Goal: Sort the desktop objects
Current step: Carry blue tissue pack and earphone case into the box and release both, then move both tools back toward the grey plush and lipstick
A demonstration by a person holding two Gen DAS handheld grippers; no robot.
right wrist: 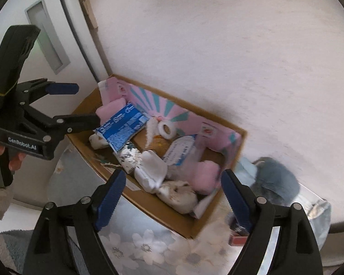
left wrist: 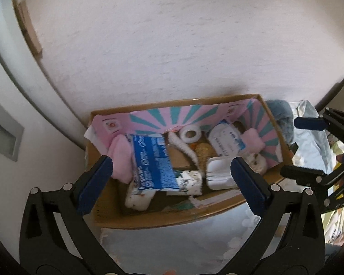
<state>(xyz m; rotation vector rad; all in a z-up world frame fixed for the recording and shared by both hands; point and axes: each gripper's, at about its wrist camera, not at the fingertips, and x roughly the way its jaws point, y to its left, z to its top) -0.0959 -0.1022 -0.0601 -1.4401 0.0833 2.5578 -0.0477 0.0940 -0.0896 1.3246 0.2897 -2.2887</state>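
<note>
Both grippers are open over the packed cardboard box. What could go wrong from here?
The blue packet lies across other things in the cardboard box, so the left gripper may drag neighbours along. The white case looks smooth and may slip. The right gripper is close; they could collide.

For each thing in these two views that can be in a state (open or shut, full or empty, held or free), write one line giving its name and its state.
left gripper: jaws open, holding nothing.
right gripper: jaws open, holding nothing.
cardboard box: open at the top, packed with items.
blue packet: free, lying on other items in the box.
tape roll: free, inside the box.
white case: lid shut, inside the box.
grey plush: outside the box, beside it.
</note>
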